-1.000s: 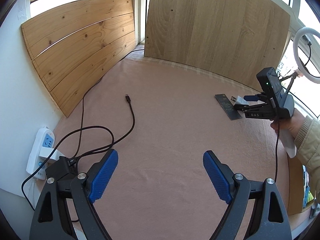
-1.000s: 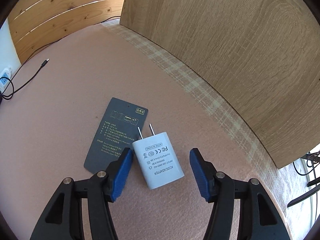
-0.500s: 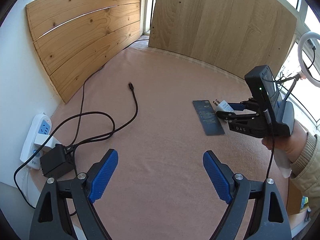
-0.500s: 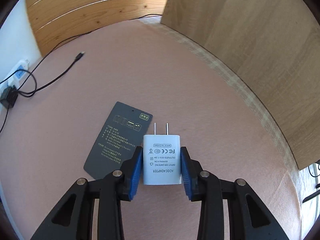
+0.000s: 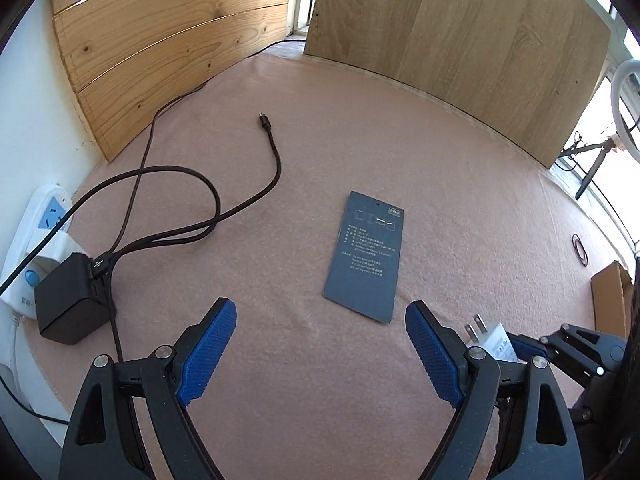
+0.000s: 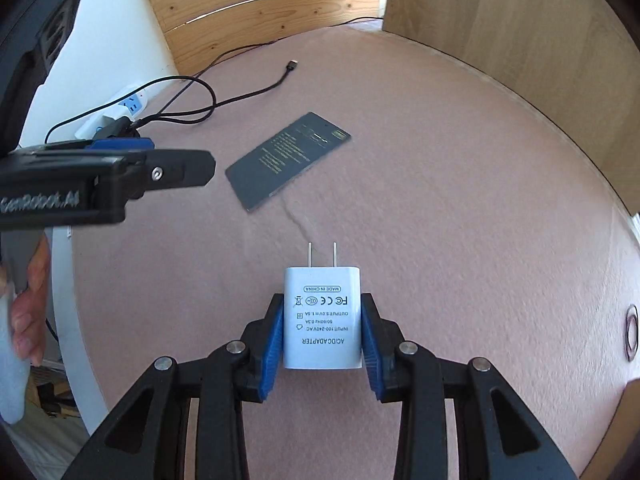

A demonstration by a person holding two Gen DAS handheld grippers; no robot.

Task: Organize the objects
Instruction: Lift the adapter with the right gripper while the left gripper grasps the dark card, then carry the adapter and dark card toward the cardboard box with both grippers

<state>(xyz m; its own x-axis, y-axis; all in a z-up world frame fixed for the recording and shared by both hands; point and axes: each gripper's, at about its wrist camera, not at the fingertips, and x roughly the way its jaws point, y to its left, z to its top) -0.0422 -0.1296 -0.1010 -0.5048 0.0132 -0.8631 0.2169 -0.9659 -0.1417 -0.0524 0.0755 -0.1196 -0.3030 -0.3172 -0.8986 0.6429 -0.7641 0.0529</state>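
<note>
My right gripper is shut on a white AC/DC adapter, prongs pointing away, held over the pink cloth. The adapter also shows at the lower right of the left wrist view, behind my left finger. A dark instruction card lies flat on the cloth, ahead of both grippers; it is the card up and left of the adapter. My left gripper stands open above bare cloth, nothing between its blue pads. A black cable runs from a black charger block at the left.
A white power strip sits at the table's left edge by the wall. Wooden boards stand along the back and left. A small ring lies at the right, a cardboard piece beside it. A hand holds the left gripper.
The right gripper closed on the white adapter, lifted it off beside the card and carried it toward the near right. The left gripper sank closer to the cloth, still open.
</note>
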